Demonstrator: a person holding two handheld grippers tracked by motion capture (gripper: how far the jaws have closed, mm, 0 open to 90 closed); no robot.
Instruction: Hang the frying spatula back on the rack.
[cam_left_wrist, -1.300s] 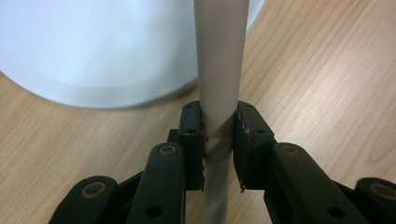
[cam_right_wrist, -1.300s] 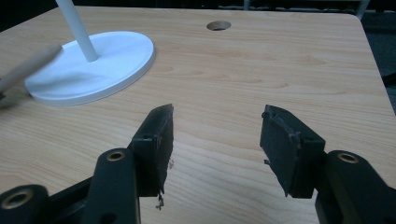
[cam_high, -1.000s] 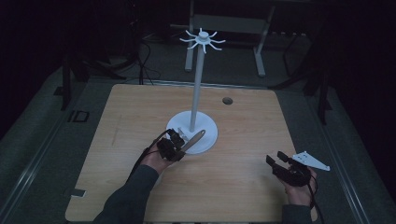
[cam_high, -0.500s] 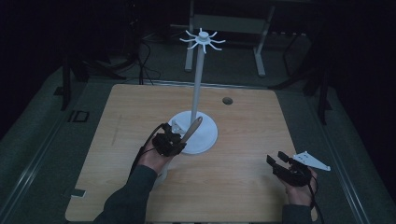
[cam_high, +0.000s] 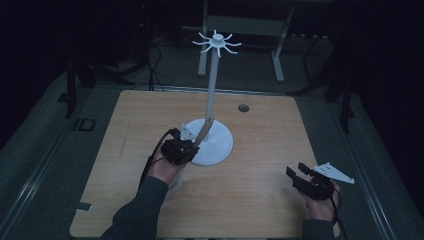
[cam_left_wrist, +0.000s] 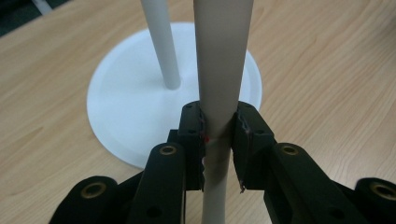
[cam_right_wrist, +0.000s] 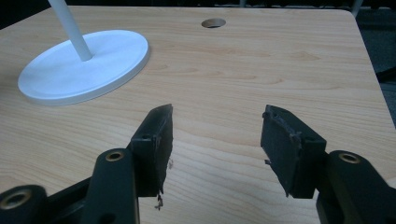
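A white stand rises from a round base (cam_high: 222, 145) mid-table, its thin pole (cam_high: 212, 85) topped by a ring of hooks (cam_high: 216, 42). My left gripper (cam_high: 187, 147) hangs at the base's near left edge, shut on a pale, cream-coloured rod (cam_high: 202, 132) that slants up toward the pole. In the left gripper view the rod (cam_left_wrist: 222, 60) runs up between the pads of the left gripper (cam_left_wrist: 219, 135), in front of the base (cam_left_wrist: 126, 107) and pole (cam_left_wrist: 161, 42). My right gripper (cam_high: 299, 172) rests open near the table's right front, and in its own view the right gripper (cam_right_wrist: 217, 126) holds nothing.
The wooden table has a small round hole (cam_high: 243, 107) behind the stand, also seen as a hole (cam_right_wrist: 213, 22) in the right gripper view. Dark floor, cables and frame legs surround the table. Bare wood lies between the two hands.
My left hand has lifted with the rod, and the rod's far end has swung up closer to the pole. The right hand has stayed where it was.
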